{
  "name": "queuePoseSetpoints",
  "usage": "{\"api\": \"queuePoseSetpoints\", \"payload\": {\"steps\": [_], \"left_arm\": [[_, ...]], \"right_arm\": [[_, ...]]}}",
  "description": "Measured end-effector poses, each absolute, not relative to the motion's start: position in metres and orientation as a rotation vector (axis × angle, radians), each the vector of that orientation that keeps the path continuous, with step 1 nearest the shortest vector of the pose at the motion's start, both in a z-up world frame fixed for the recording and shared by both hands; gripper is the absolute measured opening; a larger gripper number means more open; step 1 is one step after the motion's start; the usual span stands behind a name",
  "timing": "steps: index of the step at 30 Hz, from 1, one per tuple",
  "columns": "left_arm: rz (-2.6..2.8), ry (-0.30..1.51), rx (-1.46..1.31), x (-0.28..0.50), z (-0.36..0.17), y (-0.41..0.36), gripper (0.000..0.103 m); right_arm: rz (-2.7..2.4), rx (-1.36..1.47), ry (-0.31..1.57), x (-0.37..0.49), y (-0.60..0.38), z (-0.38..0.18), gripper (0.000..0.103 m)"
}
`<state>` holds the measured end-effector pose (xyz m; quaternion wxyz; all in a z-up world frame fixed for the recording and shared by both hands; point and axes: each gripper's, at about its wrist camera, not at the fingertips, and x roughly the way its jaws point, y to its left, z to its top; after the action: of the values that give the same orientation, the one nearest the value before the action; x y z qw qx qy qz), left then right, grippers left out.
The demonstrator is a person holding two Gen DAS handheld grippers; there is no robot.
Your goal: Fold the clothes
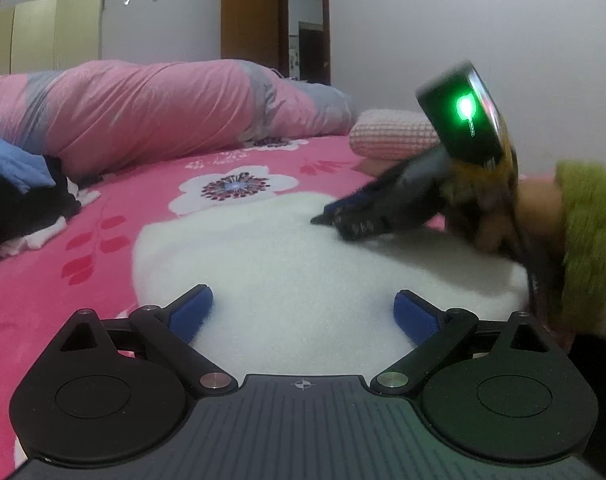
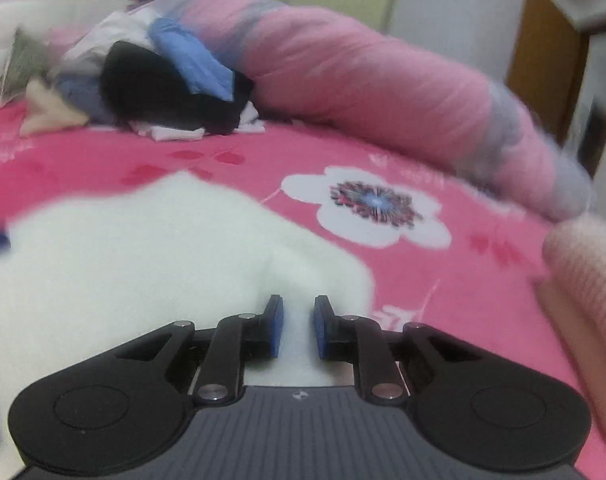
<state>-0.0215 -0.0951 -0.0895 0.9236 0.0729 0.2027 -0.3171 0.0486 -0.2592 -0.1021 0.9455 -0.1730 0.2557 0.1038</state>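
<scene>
Both wrist cameras sit low, close over the pink flowered bedsheet (image 1: pixel 151 184), looking forward past their own tongs. Left view faces the far wooden door (image 1: pixel 249 12); right view angles toward the far dark clothes pile (image 2: pixel 167 92). Both share the rolled pink quilt (image 2: pixel 363 72).

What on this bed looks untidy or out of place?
The heap of clothes at the far side of the bed is jumbled, black, blue and white pieces piled unfolded. The white garment lies flat; nothing spilled or damaged.

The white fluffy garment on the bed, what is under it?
The white fluffy garment lies on the pink flowered bedsheet. Anything else beneath it is covered.
</scene>
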Motion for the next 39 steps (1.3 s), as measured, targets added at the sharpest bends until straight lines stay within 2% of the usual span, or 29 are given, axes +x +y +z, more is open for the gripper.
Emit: {"api": "queuePoseSetpoints", "payload": {"steps": [11,13,17,25,27,29,32,35,39], "left_arm": [[-0.660,0.402,0.134,-0.024,-0.088,-0.090,0.098],[-0.659,0.406,0.117,-0.025,-0.085,-0.086,0.097],[-0.654,0.414,0.040,-0.030,-0.074,-0.070,0.096],[-0.626,0.406,-0.007,-0.040,-0.060,-0.043,0.095],[-0.608,0.456,-0.084,-0.029,-0.060,-0.032,0.095],[-0.591,0.517,-0.178,-0.015,-0.061,-0.022,0.095],[-0.603,0.703,-0.415,0.028,-0.071,-0.004,0.096],[-0.636,0.871,-0.646,0.063,-0.088,0.011,0.096],[-0.655,0.965,-0.776,0.079,-0.108,0.015,0.096]], "right_arm": [[0.192,-0.331,0.577,0.081,-0.256,-0.100,0.017],[0.181,-0.406,0.581,0.080,-0.247,-0.099,0.017],[0.146,-0.439,0.574,0.077,-0.237,-0.075,0.017],[0.203,-0.162,0.488,0.005,-0.251,-0.031,0.020],[0.198,-0.060,0.513,-0.011,-0.268,-0.030,0.029],[0.203,0.087,0.545,-0.021,-0.296,-0.030,0.060],[0.246,0.345,0.602,-0.019,-0.337,-0.040,0.084],[0.273,0.599,0.700,-0.010,-0.370,-0.059,0.093],[0.305,0.786,0.755,-0.014,-0.392,-0.087,0.093]]}}
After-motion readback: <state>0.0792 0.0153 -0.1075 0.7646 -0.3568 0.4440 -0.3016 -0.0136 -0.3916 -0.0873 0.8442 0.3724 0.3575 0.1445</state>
